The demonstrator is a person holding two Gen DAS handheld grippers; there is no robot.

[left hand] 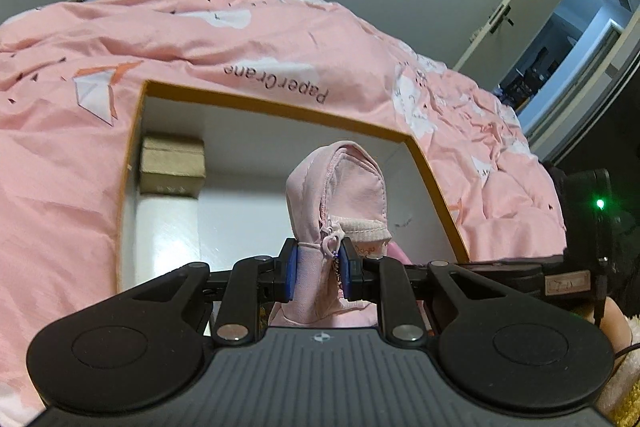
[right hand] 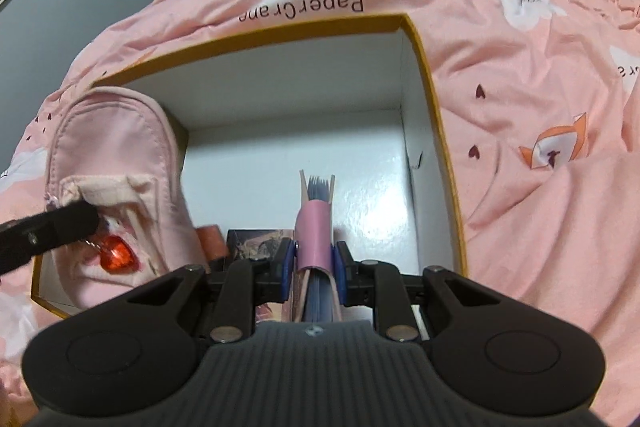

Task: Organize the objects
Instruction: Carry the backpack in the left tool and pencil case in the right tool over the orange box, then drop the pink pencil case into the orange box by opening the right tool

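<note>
A: How far along is the tidying looking?

B: It is looking partway. The open box [left hand: 276,109] with the orange rim is sitting on the pink duvet [left hand: 120,27], and a few things are already lying inside: a small brown carton [left hand: 172,169] is sitting in the far left corner, and a dark card [right hand: 256,245] and an orange roll [right hand: 210,239] are lying along the near edge

A: And what are the grippers doing?

B: Both are carrying something. The left gripper [left hand: 319,271] is pinching a pale pink pouch [left hand: 340,183] by its zipper end, with the pouch hanging over the near half of the box floor. The right gripper [right hand: 314,269] is clamping a small pink-covered notebook [right hand: 316,227] between its blue pads, and it is pointing down over the near edge, towards the right side

A: So neither is set down yet?

B: I am judging not; whether the pouch bottom is touching the floor I cannot tell. The far right corner is standing bare, so I am guessing the notebook is going there

A: Anything else left outside?

B: Nothing loose is showing on the duvet, though much of the bed is lying out of view
</note>
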